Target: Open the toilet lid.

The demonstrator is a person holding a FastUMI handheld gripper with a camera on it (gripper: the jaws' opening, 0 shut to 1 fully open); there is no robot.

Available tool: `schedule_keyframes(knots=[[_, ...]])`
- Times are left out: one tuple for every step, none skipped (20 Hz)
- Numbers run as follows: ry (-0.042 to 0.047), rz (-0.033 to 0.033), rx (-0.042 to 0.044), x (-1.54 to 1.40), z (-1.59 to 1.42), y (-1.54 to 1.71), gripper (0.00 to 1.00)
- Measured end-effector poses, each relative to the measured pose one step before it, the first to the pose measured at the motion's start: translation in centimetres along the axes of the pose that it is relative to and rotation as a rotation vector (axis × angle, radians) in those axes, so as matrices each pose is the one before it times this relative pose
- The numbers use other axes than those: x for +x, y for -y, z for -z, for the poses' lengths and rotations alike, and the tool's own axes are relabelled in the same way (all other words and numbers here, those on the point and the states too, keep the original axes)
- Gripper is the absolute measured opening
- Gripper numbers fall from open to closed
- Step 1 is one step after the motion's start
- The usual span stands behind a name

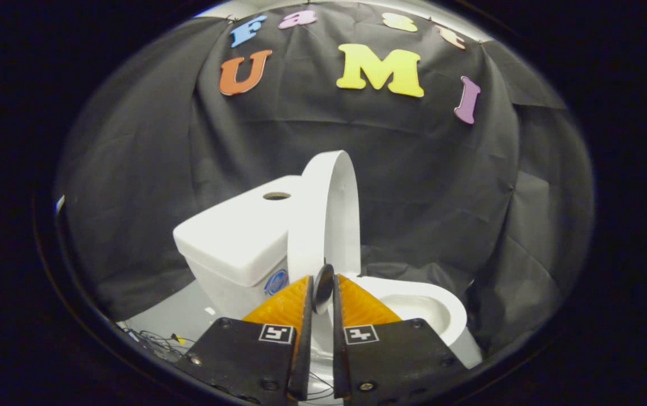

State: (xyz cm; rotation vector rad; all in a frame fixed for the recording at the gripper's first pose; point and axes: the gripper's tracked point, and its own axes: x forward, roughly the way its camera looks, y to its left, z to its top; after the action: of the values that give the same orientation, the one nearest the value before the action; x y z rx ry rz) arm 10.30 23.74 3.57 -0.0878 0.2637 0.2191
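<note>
While my hand-held gripper [323,287] hangs over the white ceramic toilet bowl [425,310], its fingers sit nearly together, gripping a small dark round disc [323,287]. Just beyond them, the white plastic toilet lid [329,214] stands upright, leaning against the white tank [233,237] with its round top hole.

The gripper view looks forward along the fingers [307,299], close above the toilet [278,248], facing the cloth wall [441,180].
</note>
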Motion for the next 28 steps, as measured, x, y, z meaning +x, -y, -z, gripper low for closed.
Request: schedule_keyframes(knots=[[0.04902, -0.01823, -0.00168, -1.014, -1.265, 0.046, 0.29], [0.05655, -0.00953, -0.00162, -1.053, -1.472, 0.248, 0.38], [0.05662, -0.00403, -0.00219, -1.125, -1.431, 0.435, 0.50], [0.05252, 0.01058, -0.00328, -1.159, -1.398, 0.616, 0.63], [0.05049, 0.00919, 0.00083, -0.720, -1.154, 0.778, 0.75], [0.03635, 0.00641, 0.00166, -0.755, -0.950, 0.858, 0.88], [0.03251, 0.00753, 0.00820, -0.706, -0.705, 0.951, 1.00], [0.03090, 0.00724, 0.01239, -0.680, -0.687, 1.068, 1.00], [0.02636, 0.01083, 0.01221, -0.694, -0.601, 1.291, 1.00], [0.01959, 0.01201, 0.01413, -0.615, -0.412, 1.205, 1.00], [0.01019, 0.01118, 0.01048, -0.537, -0.208, 1.204, 1.00], [0.00765, 0.01279, 0.00801, -0.514, -0.118, 1.313, 1.00], [0.01379, 0.01652, 0.00223, -0.621, -0.280, 1.459, 1.00], [0.00972, 0.02480, -0.00296, -0.545, -0.122, 1.463, 1.00], [0.01235, 0.02462, -0.00505, -0.416, -0.003, 1.476, 1.00], [0.01396, 0.01713, -0.00569, -0.455, -0.114, 1.254, 1.00], [0.01133, 0.01203, -0.00569, -0.443, 0.146, 0.978, 1.00], [0.00385, 0.00937, -0.00486, -0.344, 0.232, 0.926, 1.00], [-0.00933, 0.00283, -0.00282, -0.284, 0.622, 0.780, 1.00], [-0.01501, -0.00719, 0.00026, -0.426, 0.738, 0.559, 1.00], [-0.01492, -0.00657, 0.00595, -0.257, 0.735, 0.510, 1.00], [-0.00935, -0.00373, 0.00326, -0.333, 0.624, 0.534, 1.00], [-0.00649, 0.01016, 0.00025, -0.411, 0.599, 0.864, 1.00], [-0.00500, 0.01167, -0.00166, -0.422, 0.727, 0.750, 1.00], [-0.00130, 0.01007, -0.00097, -0.490, 0.672, 0.752, 1.00], [0.00518, 0.00978, -0.00224, -0.443, 0.533, 0.619, 1.00], [0.00374, 0.00806, -0.00416, -0.272, 0.659, 0.512, 1.00], [-0.00298, 0.00069, -0.00915, -0.405, 0.796, 0.232, 1.00]])
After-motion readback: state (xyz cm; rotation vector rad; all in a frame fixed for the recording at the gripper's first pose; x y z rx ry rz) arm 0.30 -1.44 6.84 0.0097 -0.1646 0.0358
